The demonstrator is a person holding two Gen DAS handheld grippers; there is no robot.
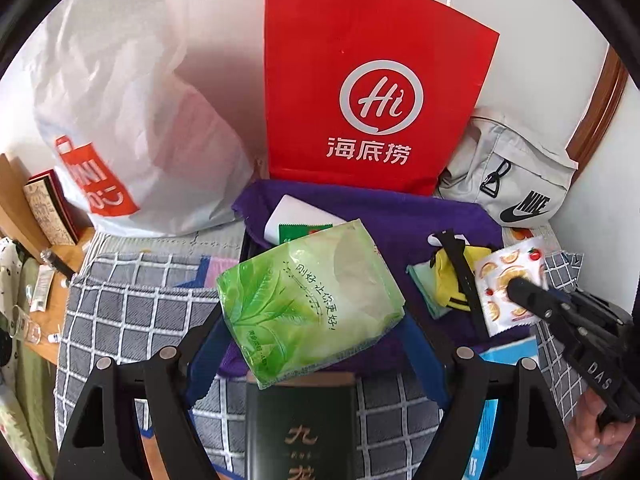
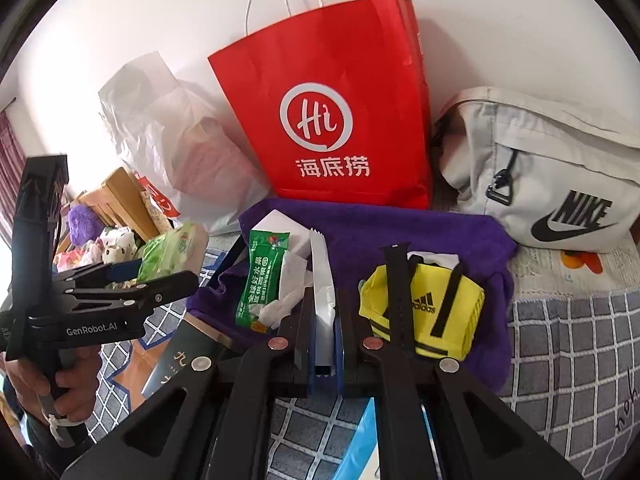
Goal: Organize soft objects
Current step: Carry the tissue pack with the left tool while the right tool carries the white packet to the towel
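Green plastic fills my left wrist view: the left claw (image 1: 316, 344) stands wide, its jaws clamped on the soft tissue pack (image 1: 310, 304), with the purple towel (image 1: 400, 216) just beyond and the red paper bag (image 1: 372, 80) upright behind that. I judge a steady squeeze matters, since the pack gives. From the right wrist view, the right claw (image 2: 324, 344) is pinched nearly closed on a thin silvery sachet (image 2: 323, 288), directly ahead over the towel; the yellow pouch (image 2: 424, 312) lies to its right, the green wrapper (image 2: 260, 280) left. I'd lower both slowly and not let the sachet slip.
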